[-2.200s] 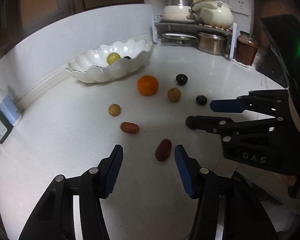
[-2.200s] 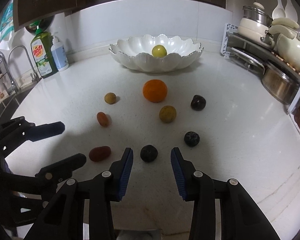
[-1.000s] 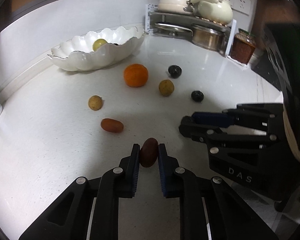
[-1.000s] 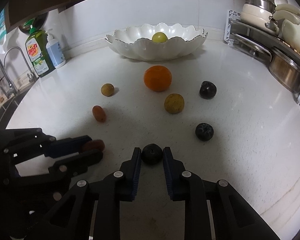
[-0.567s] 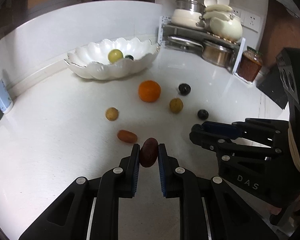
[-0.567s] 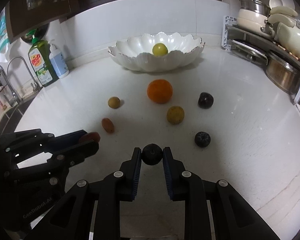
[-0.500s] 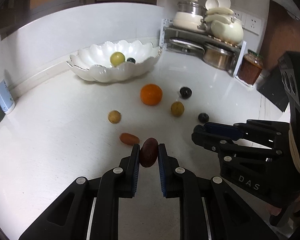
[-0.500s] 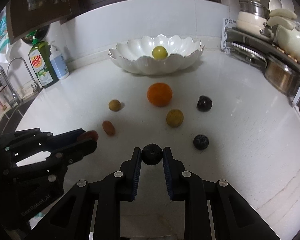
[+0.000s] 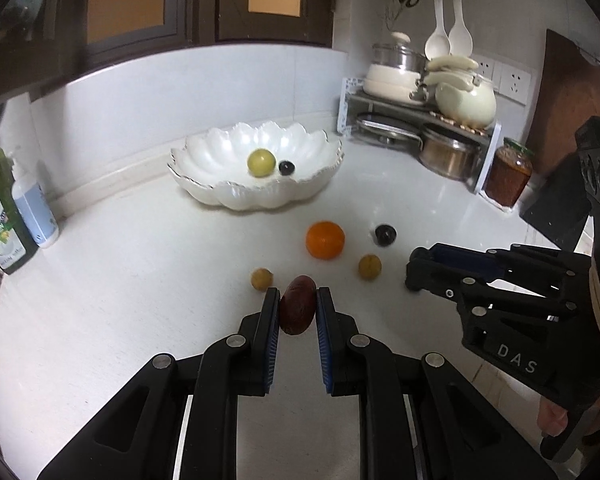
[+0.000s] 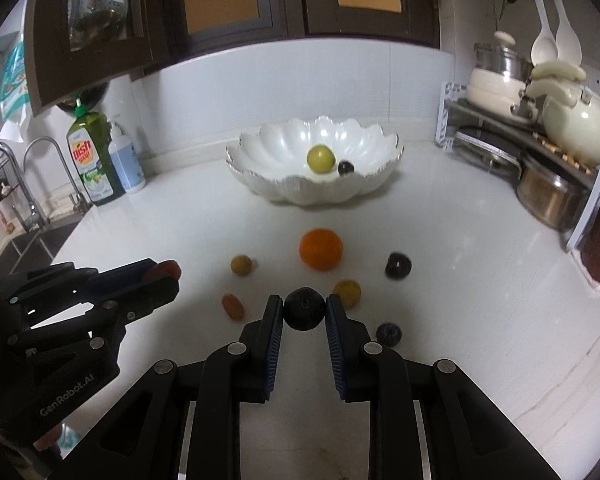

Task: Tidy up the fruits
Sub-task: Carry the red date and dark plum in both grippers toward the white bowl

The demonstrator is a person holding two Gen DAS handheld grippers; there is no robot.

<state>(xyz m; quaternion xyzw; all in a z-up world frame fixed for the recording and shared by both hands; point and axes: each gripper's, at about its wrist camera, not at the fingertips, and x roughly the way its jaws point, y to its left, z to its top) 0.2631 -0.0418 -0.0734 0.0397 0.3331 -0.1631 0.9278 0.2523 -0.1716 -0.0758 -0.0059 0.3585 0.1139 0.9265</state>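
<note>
The left gripper (image 9: 298,306) pinches a red fruit (image 9: 297,304), the right gripper (image 10: 304,309) a dark fruit (image 10: 304,308), above the desk's (image 10: 440,248) near edge. Smooth round fruit might slip before reaching the bowl (image 10: 276,188).

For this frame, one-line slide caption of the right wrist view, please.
Right gripper shut on a dark fruit, lifted off the counter, facing the bowl.
</note>
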